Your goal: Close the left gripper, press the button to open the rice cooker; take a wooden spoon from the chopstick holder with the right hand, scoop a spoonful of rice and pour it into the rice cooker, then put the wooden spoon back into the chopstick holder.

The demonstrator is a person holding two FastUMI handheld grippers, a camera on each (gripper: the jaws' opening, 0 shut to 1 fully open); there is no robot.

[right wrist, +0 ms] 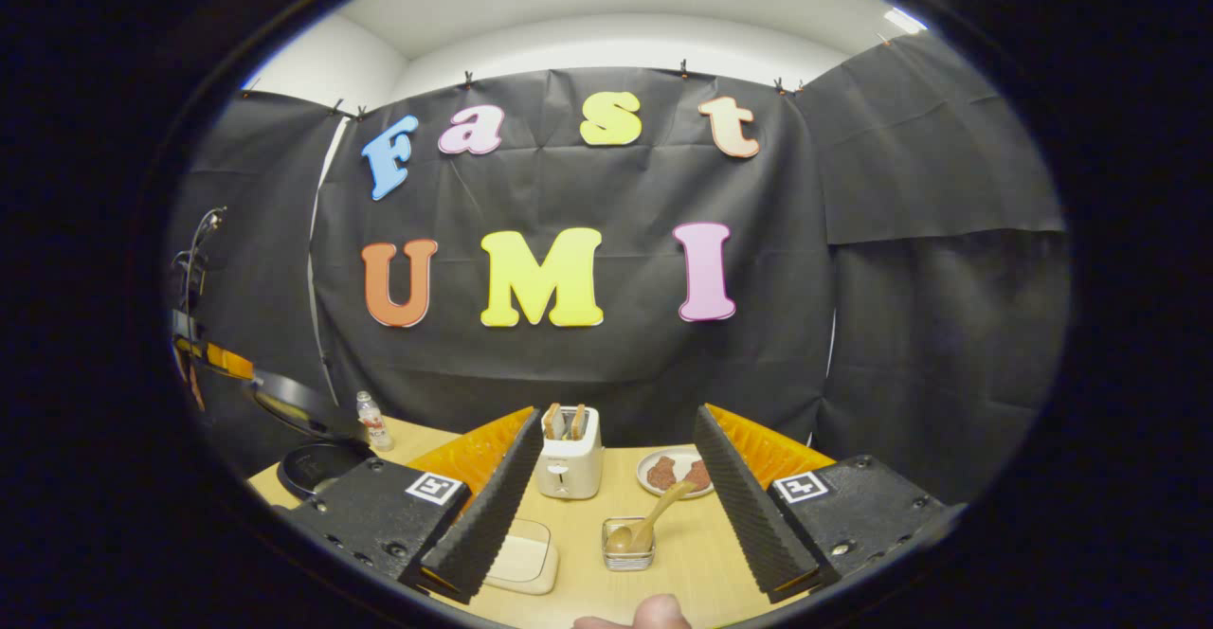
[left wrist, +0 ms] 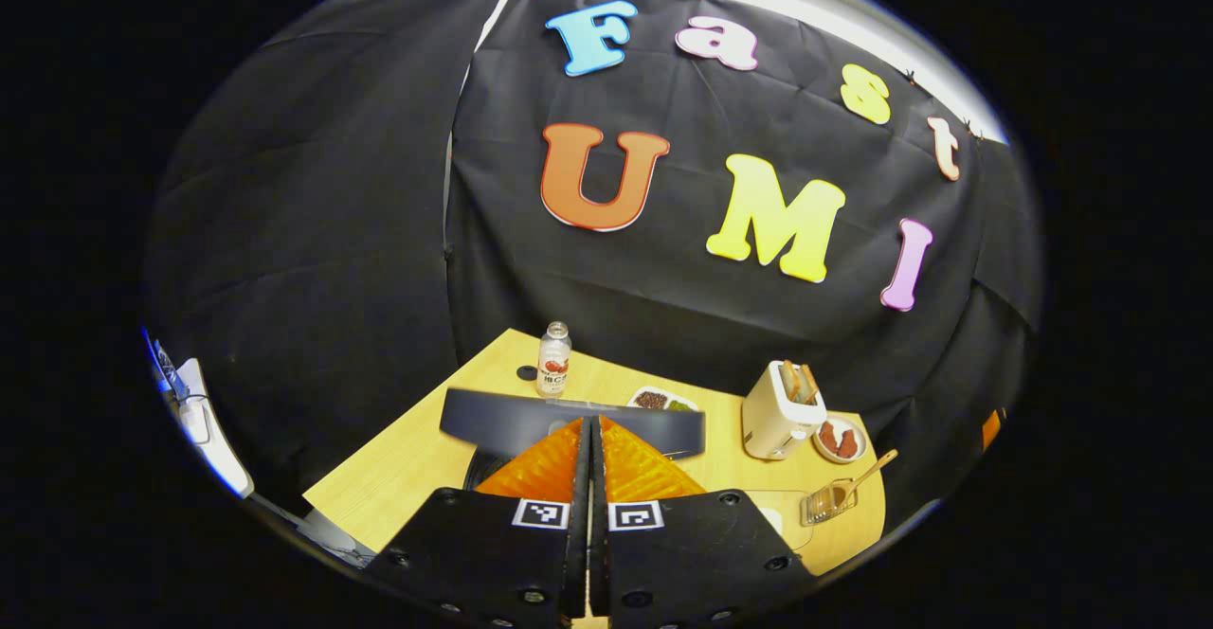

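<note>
The wooden spoon (right wrist: 656,517) stands in the clear chopstick holder (right wrist: 628,546), bowl end down, handle leaning up and to the right toward the plate of reddish food (right wrist: 675,471). I judge it light, stiff and dry, not slippery, so the bare upper handle above the holder's rim is where I would pinch it; the holder looks light too and may tip or slide if I drag sideways. It sits on the wooden table (right wrist: 697,553) straight ahead of my right gripper (right wrist: 608,501), between the lines of its two fingers and apart from both, which are spread wide and hold nothing. A white toaster (right wrist: 568,463) stands just behind, a shallow rice container (right wrist: 519,561) just left. The rice cooker (right wrist: 317,468) lies far left with its lid (right wrist: 289,402) raised. My left gripper (left wrist: 589,473) is pressed closed on nothing, above the cooker's lid (left wrist: 569,419).
</note>
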